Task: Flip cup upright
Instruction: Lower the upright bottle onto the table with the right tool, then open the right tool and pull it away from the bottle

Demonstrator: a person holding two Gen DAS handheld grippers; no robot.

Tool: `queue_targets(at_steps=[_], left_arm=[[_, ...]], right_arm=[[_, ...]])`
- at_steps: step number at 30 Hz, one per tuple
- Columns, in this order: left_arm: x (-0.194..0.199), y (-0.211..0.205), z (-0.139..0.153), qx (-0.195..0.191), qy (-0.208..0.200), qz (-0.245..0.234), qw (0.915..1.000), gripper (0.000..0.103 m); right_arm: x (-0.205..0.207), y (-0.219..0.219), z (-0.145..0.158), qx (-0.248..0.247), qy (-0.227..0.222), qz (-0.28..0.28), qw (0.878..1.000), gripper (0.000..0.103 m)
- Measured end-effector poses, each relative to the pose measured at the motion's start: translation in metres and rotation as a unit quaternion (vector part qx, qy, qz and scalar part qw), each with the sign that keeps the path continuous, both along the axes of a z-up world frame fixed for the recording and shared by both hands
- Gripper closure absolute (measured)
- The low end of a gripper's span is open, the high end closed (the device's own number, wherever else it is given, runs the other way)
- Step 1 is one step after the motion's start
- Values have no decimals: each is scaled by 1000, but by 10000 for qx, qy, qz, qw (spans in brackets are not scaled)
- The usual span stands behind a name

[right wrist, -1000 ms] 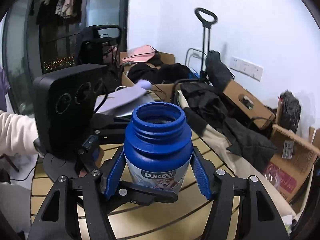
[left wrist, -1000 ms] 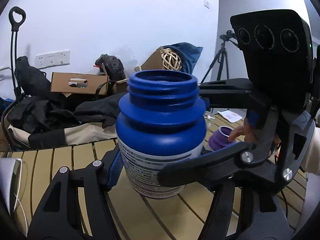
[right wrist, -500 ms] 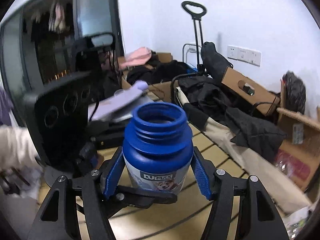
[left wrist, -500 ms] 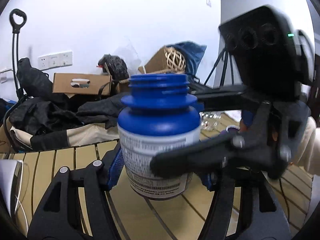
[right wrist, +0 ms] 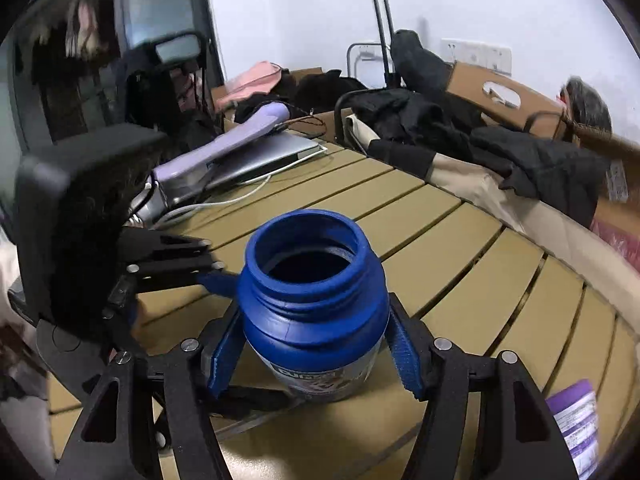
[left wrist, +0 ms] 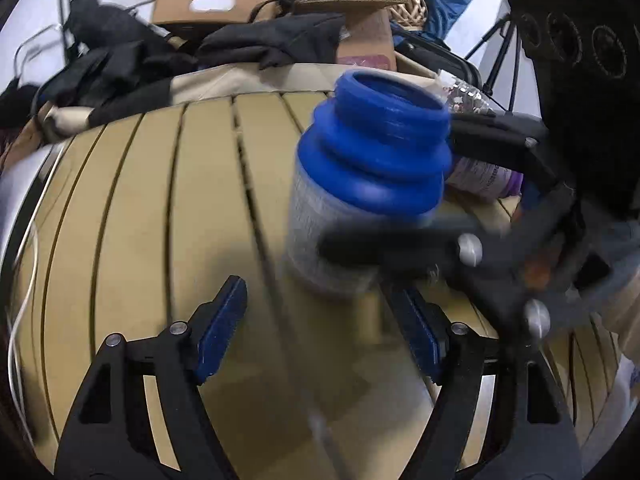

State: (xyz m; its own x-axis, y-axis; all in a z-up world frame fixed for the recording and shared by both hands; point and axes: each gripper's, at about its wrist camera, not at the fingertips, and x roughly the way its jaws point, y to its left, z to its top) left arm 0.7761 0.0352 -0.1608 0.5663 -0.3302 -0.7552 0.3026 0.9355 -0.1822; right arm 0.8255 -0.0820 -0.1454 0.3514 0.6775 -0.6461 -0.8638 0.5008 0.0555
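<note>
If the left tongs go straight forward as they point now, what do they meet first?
Probably bare tabletop: the open left tongs point down at the slats, and the blue jar, held by the right tongs, sits right of their line. Depth is unclear, so the right pad might graze the jar.

Left wrist view. Left gripper [left wrist: 320, 328] at 6 o'clock, jaws spread wide, blue pads clear of everything. Blue-topped jar [left wrist: 370, 184] upright on the slatted table [left wrist: 132, 240], mouth up, just right of centre. Right gripper [left wrist: 400, 248] enters from 3 o'clock; one finger crosses the jar's white label, motion-blurred. Purple bottle [left wrist: 486, 178] lies behind the jar towards 2 o'clock.
</note>
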Motion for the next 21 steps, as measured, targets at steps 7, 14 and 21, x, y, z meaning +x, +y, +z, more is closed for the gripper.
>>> queue_targets(at_steps=[7,14,21], left_arm=[[-24,0,20,607,41,199,9980,25],[-47,16,51,682,-475,1370,9871,16],[-79,25,72,558,-709,2058,9744,12]], right_arm=[[-11,2,4,-422,-51,-257,9988,14],[-55,-80,41,276,406,-1238,9911,14],[-105,-173,47,193,408,-3069,9507,14]])
